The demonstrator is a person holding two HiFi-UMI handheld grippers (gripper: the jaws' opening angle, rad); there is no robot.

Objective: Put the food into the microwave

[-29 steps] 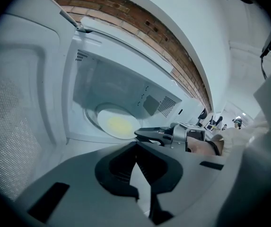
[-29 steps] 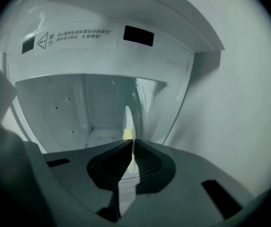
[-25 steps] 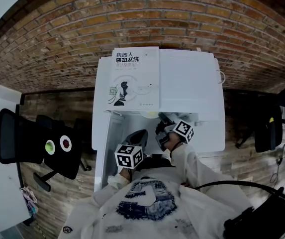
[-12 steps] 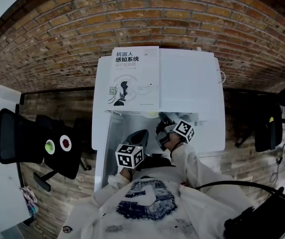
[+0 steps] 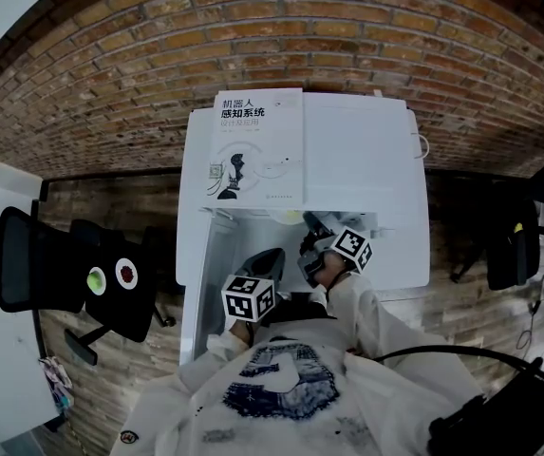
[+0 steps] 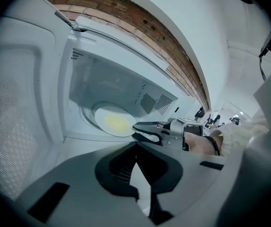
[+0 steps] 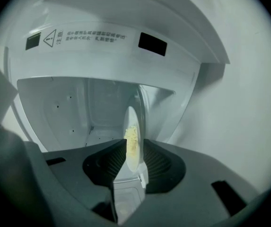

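- Plate (image 7: pixel 135 122) with yellow food (image 7: pixel 130 141) – seen edge-on low in the centre of the right gripper view, clamped at its rim between the jaws of the right gripper (image 7: pixel 133 156).
- In the left gripper view the plate lies inside the mouth of the microwave (image 6: pixel 126 79), just left of centre; whether it rests on the floor there cannot be told.
- Left gripper (image 6: pixel 136 150) – jaws pressed together on nothing, just beside the right gripper and in front of the opening.
- Door (image 6: pixel 12 117) stands swung open at the left edge, flanking the left gripper.
- In the head view a book (image 5: pixel 259 145) lies on top of the microwave, upper centre, covering its left half; the worktop beneath is not visible.
- A cable (image 5: pixel 422 145) loops at the microwave's right side.
- Black office chairs stand well apart, one at the far left (image 5: pixel 34 264) and one at the far right (image 5: pixel 512 240).
- A brick wall (image 5: pixel 281 27) fills the top.
- A warning label (image 7: pixel 85 37) sits above the cavity.
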